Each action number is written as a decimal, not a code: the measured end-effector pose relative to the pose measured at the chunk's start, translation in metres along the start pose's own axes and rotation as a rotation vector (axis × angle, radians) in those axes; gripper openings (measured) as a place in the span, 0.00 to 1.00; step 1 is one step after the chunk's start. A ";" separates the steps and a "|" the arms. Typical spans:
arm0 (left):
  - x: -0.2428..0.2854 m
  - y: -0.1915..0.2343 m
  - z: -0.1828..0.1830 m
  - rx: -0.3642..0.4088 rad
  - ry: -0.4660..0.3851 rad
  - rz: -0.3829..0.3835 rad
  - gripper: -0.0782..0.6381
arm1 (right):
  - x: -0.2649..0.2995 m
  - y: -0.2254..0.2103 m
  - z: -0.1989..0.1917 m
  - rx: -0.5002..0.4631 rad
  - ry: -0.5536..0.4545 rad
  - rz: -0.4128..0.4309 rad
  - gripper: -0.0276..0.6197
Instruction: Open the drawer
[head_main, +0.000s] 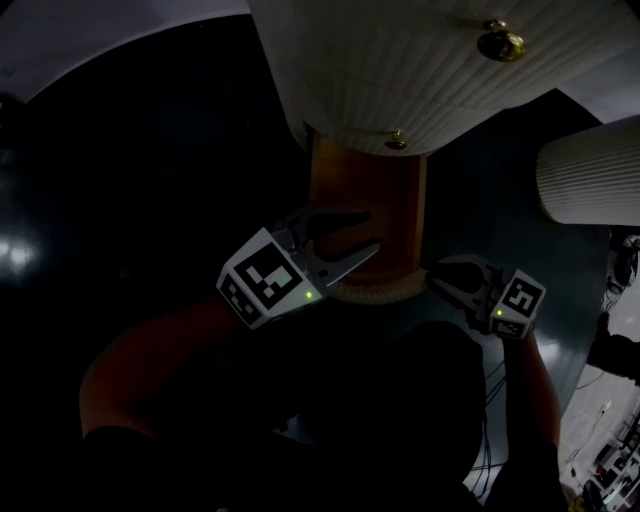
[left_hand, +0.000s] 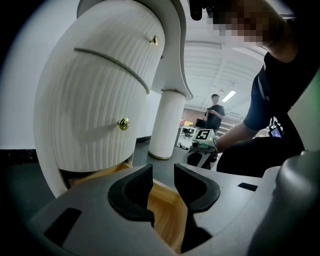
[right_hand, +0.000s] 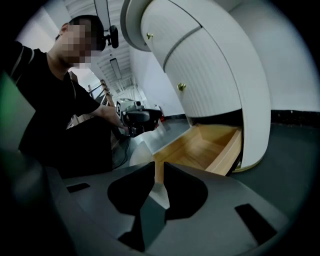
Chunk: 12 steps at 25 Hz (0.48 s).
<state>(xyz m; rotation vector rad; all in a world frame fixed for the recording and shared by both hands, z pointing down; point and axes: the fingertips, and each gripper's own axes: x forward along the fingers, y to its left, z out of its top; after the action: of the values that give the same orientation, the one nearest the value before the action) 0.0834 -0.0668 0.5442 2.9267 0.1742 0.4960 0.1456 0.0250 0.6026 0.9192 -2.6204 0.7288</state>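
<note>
The drawer (right_hand: 210, 145) stood pulled out from the foot of the cabinet (head_main: 400, 70). My right gripper (right_hand: 159, 172) had its jaws narrowed, apparently on the drawer's front edge. My left gripper (left_hand: 163, 175) hung above the drawer, jaws apart and empty. The remaining pull called for a straight, level draw away from the cabinet. Count: one drawer, two knobs (head_main: 500, 43), one column (head_main: 590, 185).

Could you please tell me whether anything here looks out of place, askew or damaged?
Nothing looks damaged or spilled. The one thing that stands out is the bottom drawer, pulled well out of the white ribbed cabinet with its wooden inside showing, which fits the task. The left gripper hangs open above it.
</note>
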 end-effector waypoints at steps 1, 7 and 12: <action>-0.002 0.000 0.002 0.007 -0.002 0.006 0.30 | -0.002 -0.001 0.006 0.001 -0.031 -0.022 0.13; -0.016 -0.003 0.055 0.020 -0.061 0.047 0.28 | -0.011 0.012 0.065 -0.060 -0.148 -0.045 0.13; -0.029 -0.017 0.093 0.024 -0.096 0.066 0.27 | -0.019 0.021 0.134 -0.098 -0.282 -0.108 0.13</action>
<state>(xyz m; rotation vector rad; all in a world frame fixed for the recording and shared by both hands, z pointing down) 0.0861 -0.0677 0.4452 2.9802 0.0723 0.3648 0.1354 -0.0236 0.4746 1.2000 -2.7877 0.4683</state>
